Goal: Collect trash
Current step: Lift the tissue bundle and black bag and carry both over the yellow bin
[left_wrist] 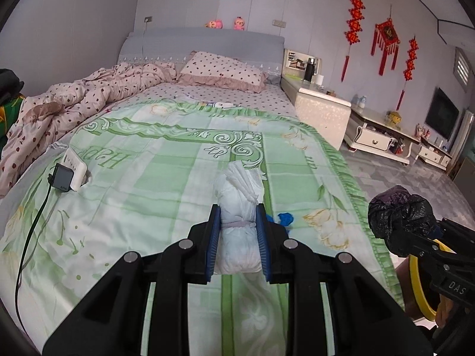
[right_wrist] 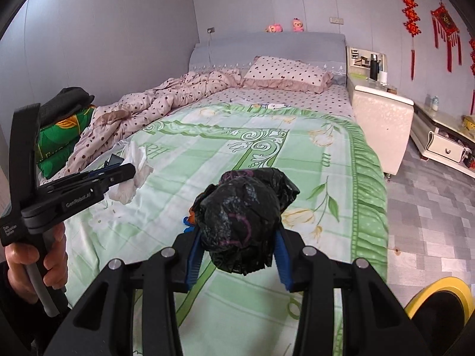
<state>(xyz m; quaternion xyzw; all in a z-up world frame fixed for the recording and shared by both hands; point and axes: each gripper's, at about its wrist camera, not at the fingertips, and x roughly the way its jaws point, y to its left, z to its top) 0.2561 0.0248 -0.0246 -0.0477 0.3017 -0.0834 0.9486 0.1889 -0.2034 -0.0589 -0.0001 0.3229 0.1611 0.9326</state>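
Gripping tight, I had L gripper clamped on white bundle, R gripper on black bag; kept both level, squeezed, w/ yellow bin near

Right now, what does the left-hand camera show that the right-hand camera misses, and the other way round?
Only the left view shows the white power strip with its black charger on the bed, and the wall television. Only the right view shows the hand gripping the left tool and the folded green bedding. Both show the green floral blanket, the polka-dot pillow, the rolled white bundle clamped in the left tool and the crumpled black bag clamped in the right tool.
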